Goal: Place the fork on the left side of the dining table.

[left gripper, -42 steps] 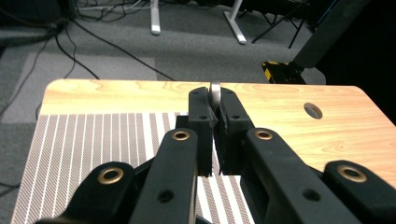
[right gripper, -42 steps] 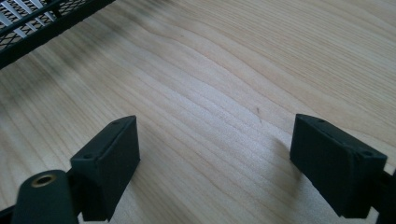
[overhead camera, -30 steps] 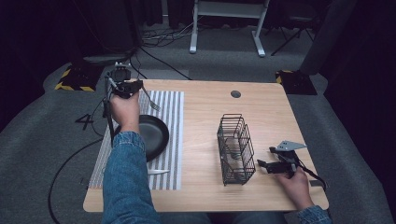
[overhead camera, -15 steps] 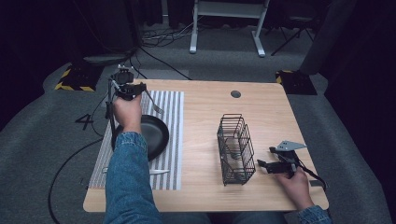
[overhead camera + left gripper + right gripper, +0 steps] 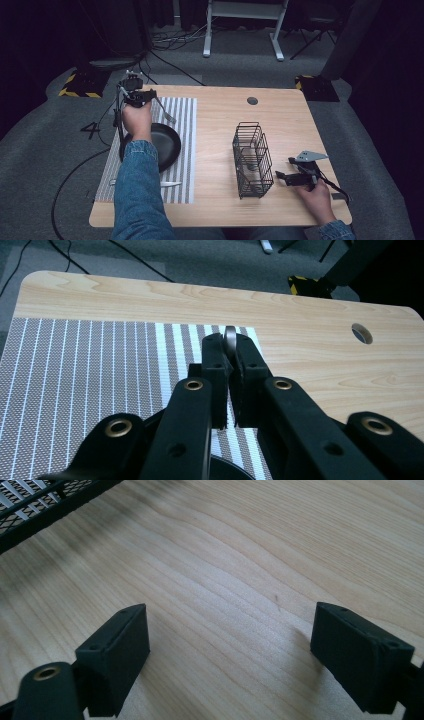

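My left gripper (image 5: 146, 96) is raised over the far left of the striped mat (image 5: 185, 125), shut on a metal utensil (image 5: 163, 110) that slants down to the right toward the mat. In the left gripper view the jaws (image 5: 229, 347) are pressed together with the utensil's rounded metal end (image 5: 230, 335) sticking out above them. A black pan (image 5: 162, 145) sits on the mat under my left forearm. My right gripper (image 5: 286, 168) rests on the wooden table (image 5: 220, 115) right of the wire basket (image 5: 252, 160). Its jaws (image 5: 230, 645) stand wide apart with nothing between them.
A knife (image 5: 170, 184) lies on the mat's near end. The black wire basket (image 5: 50, 505) holds something pale that I cannot make out. A round cable hole (image 5: 252, 100) is near the table's far edge. Cables trail over the grey floor beyond.
The left hand with the utensil has drifted very slightly. The right hand and gripper have stayed where they were.
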